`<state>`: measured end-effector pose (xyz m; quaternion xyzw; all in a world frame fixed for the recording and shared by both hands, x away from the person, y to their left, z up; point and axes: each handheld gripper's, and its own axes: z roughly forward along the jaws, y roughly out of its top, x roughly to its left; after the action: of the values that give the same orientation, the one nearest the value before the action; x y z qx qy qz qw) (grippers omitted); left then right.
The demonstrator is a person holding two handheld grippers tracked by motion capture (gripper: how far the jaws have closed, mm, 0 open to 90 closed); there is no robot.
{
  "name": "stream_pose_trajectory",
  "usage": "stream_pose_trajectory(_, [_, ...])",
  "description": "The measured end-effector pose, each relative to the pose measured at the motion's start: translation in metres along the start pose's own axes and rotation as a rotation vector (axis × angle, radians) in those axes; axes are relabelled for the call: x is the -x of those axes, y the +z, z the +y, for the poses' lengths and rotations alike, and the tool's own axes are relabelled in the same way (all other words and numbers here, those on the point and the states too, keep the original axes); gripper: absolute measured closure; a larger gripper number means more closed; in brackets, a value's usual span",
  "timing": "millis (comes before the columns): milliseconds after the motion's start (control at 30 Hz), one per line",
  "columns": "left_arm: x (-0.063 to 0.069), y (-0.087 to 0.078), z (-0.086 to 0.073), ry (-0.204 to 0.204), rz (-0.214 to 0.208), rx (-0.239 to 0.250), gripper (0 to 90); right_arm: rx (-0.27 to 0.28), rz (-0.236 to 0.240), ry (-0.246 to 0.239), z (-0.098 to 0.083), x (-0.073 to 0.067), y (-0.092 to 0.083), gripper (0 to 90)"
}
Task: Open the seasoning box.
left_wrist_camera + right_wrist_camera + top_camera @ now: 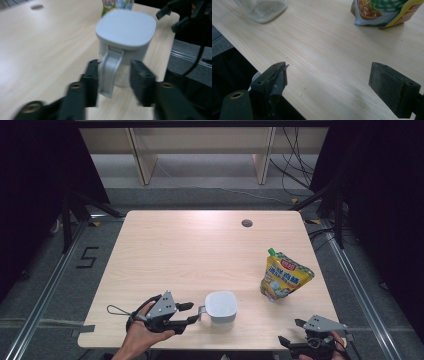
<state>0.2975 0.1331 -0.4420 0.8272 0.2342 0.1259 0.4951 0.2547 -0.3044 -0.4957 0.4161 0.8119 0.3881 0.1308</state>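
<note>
My left gripper [113, 75], jaws apart, straddles the handle [109, 72] of the jug [221, 307] at lower centre; my right gripper [303, 331], also open, idles lower right.

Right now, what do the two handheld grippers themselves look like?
Both are black two-jaw tools. The left gripper and the right gripper each carry a grey three-cornered plate on top. The jaws are blocky black pads with small round holes near their bases. A thin dark cable loops from the left one.
</note>
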Motion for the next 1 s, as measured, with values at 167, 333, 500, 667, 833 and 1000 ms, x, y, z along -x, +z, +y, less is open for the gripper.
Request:
stream_pose_trajectory(167, [0.000, -0.002, 0.010, 0.008, 0.001, 0.016, 84.5, -0.005, -0.013, -0.017, 0.000, 0.003, -0.001, 17.4])
stream_pose_trajectory(333, [0.000, 0.003, 0.016, 0.016, -0.020, 0.012, 88.7, -0.007, 0.008, -0.011, 0.001, 0.002, 0.001, 18.5])
stream_pose_trajectory(500, [0.000, 0.006, 0.025, 0.020, -0.014, 0.017, 89.0, -0.003, 0.011, -0.027, 0.001, 0.003, 0.002, 19.2])
stream_pose_trajectory(667, [-0.002, 0.012, 0.032, 0.029, -0.017, 0.012, 89.0, -0.011, 0.011, -0.017, 0.001, 0.000, 0.001, 20.9])
stream_pose_trajectory(833, [-0.004, 0.018, 0.033, 0.014, -0.024, 0.007, 89.0, -0.004, -0.003, -0.047, 0.001, 0.001, 0.000, 21.9])
stream_pose_trajectory(1000, [-0.005, 0.021, 0.033, 0.025, -0.032, 0.007, 89.0, 0.010, 0.001, -0.005, 0.002, -0.004, 0.001, 22.9])
